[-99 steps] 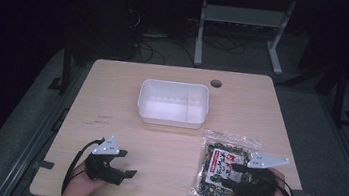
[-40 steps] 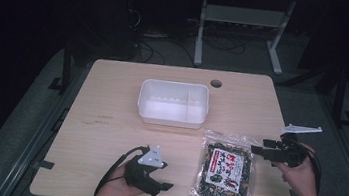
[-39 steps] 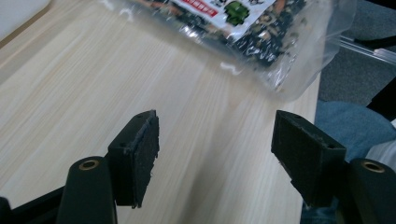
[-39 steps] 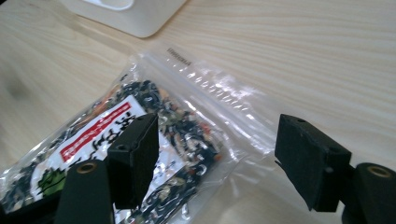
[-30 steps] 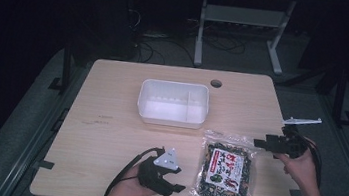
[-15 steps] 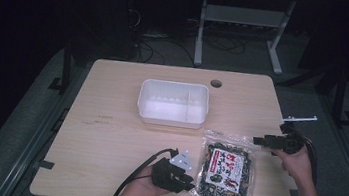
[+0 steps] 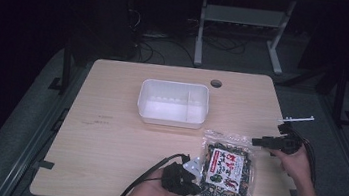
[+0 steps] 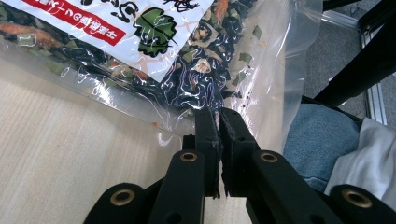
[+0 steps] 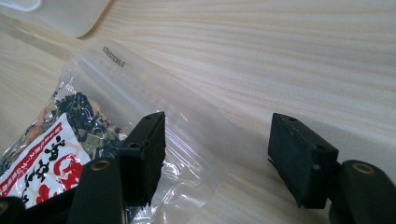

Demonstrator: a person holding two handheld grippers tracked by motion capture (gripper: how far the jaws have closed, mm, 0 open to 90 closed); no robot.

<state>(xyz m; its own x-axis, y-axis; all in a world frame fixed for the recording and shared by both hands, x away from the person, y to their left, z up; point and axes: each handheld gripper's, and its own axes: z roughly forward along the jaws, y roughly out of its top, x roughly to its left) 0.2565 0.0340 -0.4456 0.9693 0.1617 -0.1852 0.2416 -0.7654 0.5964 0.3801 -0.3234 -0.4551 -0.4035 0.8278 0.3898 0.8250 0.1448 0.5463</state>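
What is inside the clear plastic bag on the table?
The bag holds dark dried leafy pieces with some orange and green bits. A white and red printed label covers the middle, so the contents behind it are hidden. The left gripper is shut on the bag's edge.

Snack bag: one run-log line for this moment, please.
left hand-held gripper: shut on snack bag edge | right hand-held gripper: open, by bag | tub: empty
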